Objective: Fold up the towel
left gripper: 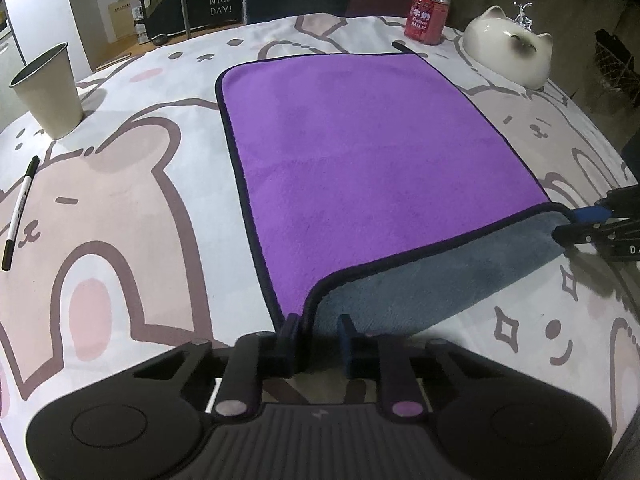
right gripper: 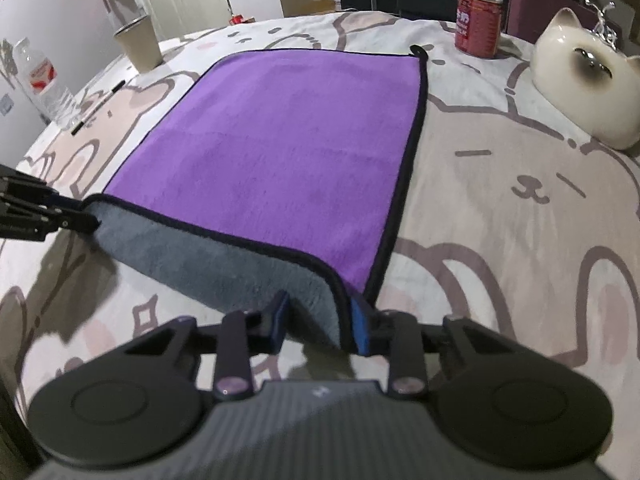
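Both pairs of fingers pinch the near corners of the towel (left gripper: 360, 152): the left gripper (left gripper: 318, 336) and right gripper (right gripper: 316, 316) lift its plush edge, showing a grey underside. The purple, dark-trimmed rectangle lies flat on the bear-print surface (left gripper: 120, 208), near a red can (left gripper: 427, 18) and ceramic cat (left gripper: 508, 52).

Left gripper (left gripper: 319, 334) pinches the towel (left gripper: 360, 160) at its near left corner; right gripper (right gripper: 318, 320) pinches the near right corner, both held low, fingers level.
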The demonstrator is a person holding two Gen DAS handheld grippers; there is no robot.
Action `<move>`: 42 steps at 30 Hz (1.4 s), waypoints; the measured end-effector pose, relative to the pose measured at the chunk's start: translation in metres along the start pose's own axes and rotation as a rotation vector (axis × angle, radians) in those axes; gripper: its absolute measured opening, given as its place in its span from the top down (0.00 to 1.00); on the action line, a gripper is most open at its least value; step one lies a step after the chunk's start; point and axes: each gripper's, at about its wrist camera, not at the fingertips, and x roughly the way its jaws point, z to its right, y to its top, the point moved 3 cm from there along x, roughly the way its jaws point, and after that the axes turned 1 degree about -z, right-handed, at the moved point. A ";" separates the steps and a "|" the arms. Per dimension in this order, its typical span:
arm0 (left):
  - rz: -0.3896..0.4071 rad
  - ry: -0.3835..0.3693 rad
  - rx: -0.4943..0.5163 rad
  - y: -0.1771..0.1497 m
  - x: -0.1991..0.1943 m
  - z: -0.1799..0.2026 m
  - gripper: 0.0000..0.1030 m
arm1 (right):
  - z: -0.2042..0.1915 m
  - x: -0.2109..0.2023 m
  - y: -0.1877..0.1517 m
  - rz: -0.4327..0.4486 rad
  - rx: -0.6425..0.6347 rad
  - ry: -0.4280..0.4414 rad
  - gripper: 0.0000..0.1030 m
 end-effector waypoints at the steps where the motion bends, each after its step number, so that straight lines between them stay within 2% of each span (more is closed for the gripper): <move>1: -0.002 -0.002 0.001 0.000 0.000 0.000 0.83 | -0.001 0.000 0.000 -0.002 0.001 0.000 0.66; 4: -0.005 -0.005 0.012 -0.001 0.000 0.003 0.89 | -0.004 0.001 -0.001 -0.014 -0.019 -0.001 0.84; 7: -0.006 0.001 0.015 0.000 0.000 0.003 0.95 | -0.006 0.000 -0.001 -0.016 -0.034 -0.014 0.93; 14: 0.014 0.019 -0.012 0.001 -0.003 0.000 0.95 | -0.005 -0.002 -0.002 -0.006 -0.029 -0.031 0.95; 19: 0.068 0.068 -0.053 0.013 -0.009 -0.003 0.95 | -0.002 -0.006 0.005 0.037 0.012 -0.049 0.95; 25: 0.145 0.117 -0.082 0.037 -0.017 -0.003 0.95 | -0.002 -0.012 0.023 0.110 0.025 -0.090 0.95; 42: 0.245 0.208 -0.120 0.091 -0.008 -0.021 0.95 | 0.011 0.001 0.095 0.245 0.024 -0.155 0.95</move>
